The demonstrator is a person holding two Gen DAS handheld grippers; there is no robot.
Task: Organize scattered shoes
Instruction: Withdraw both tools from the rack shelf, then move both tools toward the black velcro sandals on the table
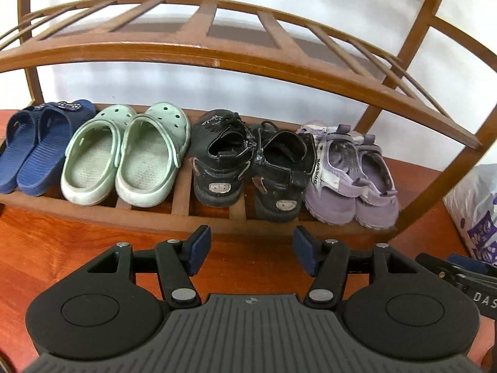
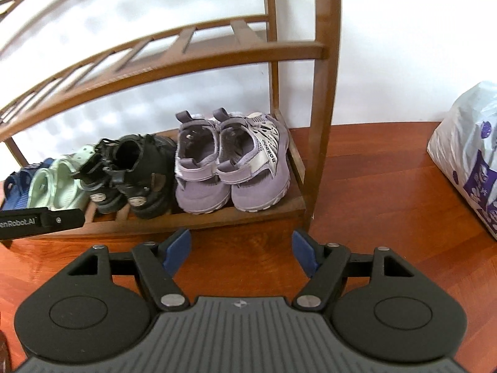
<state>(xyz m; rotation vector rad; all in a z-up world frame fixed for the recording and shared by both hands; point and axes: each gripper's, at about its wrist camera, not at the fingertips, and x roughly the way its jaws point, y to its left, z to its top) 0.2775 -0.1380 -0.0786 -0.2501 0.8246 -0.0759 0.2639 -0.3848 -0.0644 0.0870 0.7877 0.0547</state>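
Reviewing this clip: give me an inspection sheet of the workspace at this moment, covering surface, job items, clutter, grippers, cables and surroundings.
Surface: reddish wooden floor, bare in front of the rack.
Job's things: four pairs lined up heels-out on the bottom shelf of the wooden shoe rack: blue slippers, green clogs, black shoes, purple sandals. No shoe seen on the floor.
Clutter: a white and purple plastic bag on the floor to the right of the rack.
Grippers: left gripper and right gripper both have their jaws open, holding nothing, in front of the rack.
Cables: nothing seen.
Surroundings: white wall behind the rack; upper shelf holds nothing where visible.
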